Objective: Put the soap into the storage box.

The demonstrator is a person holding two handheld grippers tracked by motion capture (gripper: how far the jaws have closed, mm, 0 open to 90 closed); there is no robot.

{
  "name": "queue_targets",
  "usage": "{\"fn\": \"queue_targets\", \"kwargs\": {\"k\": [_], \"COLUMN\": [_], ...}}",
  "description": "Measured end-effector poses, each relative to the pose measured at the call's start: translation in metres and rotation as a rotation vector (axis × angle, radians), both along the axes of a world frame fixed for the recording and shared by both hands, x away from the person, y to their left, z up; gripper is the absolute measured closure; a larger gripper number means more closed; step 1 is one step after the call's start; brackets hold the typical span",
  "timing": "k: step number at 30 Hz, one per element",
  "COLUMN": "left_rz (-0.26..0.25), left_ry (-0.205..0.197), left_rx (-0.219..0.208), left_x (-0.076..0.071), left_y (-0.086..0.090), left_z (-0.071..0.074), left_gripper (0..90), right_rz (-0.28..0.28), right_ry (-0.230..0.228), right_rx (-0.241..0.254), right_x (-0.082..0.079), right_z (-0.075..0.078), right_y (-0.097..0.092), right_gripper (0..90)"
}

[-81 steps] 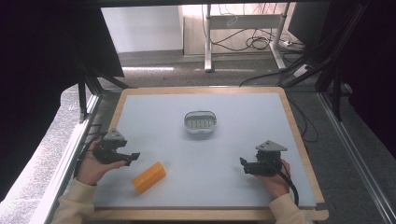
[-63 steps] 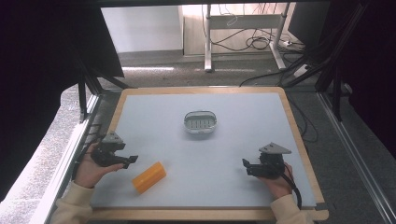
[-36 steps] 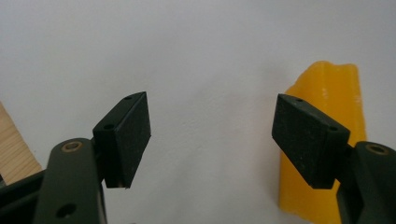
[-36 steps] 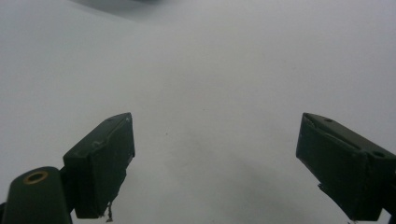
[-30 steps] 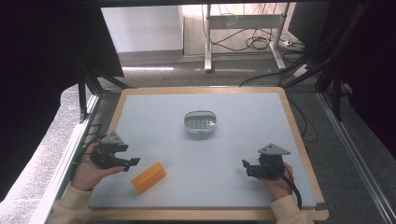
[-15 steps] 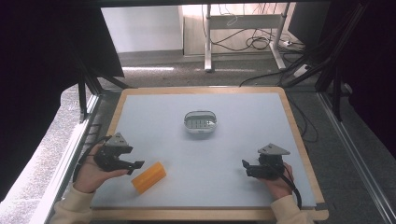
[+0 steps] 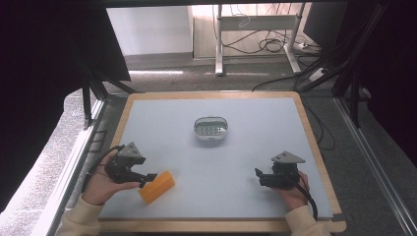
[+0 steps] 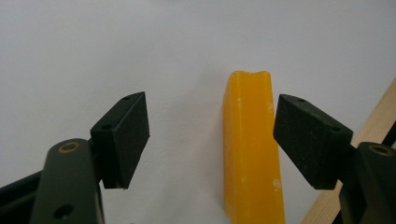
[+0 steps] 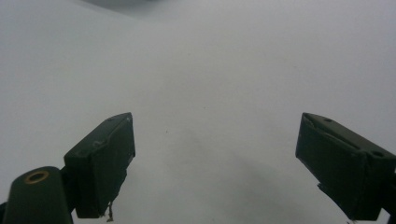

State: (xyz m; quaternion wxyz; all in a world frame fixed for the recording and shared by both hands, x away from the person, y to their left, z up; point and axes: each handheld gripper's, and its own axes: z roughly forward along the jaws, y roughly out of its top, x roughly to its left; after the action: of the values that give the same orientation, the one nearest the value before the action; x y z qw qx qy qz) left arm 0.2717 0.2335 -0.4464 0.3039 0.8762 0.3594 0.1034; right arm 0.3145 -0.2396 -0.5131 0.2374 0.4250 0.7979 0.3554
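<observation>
Two hand-held grippers work the tabletop point(image 7: 255, 147): the left hand-held gripper point(image 8: 210, 135) gapes wide around one orange block point(image 8: 252, 144) near the front-left wooden edge, neither pad clearly touching it. Right hand-held gripper point(image 9: 215, 163) is wide open over bare surface. One oval dish point(image 7: 211, 128) sits mid-table, well apart.

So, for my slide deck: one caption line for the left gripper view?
Open left gripper straddling a yellow-orange block lying on the white table.
</observation>
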Motion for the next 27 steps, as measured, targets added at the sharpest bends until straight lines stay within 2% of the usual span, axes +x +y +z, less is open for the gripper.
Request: {"fn": "queue_targets", "kwargs": {"k": [27], "left_rz": [-0.037], "left_ry": [0.077], "left_rx": [0.047], "left_x": [0.001], "left_y": [-0.023], "left_z": [-0.019], "left_gripper": [26.6], "right_rz": [0.001], "right_ry": [-0.002], "right_rx": [-0.016], "right_x": [0.0], "right_z": [-0.001], "right_y": [0.001], "right_gripper": [12.6]}}
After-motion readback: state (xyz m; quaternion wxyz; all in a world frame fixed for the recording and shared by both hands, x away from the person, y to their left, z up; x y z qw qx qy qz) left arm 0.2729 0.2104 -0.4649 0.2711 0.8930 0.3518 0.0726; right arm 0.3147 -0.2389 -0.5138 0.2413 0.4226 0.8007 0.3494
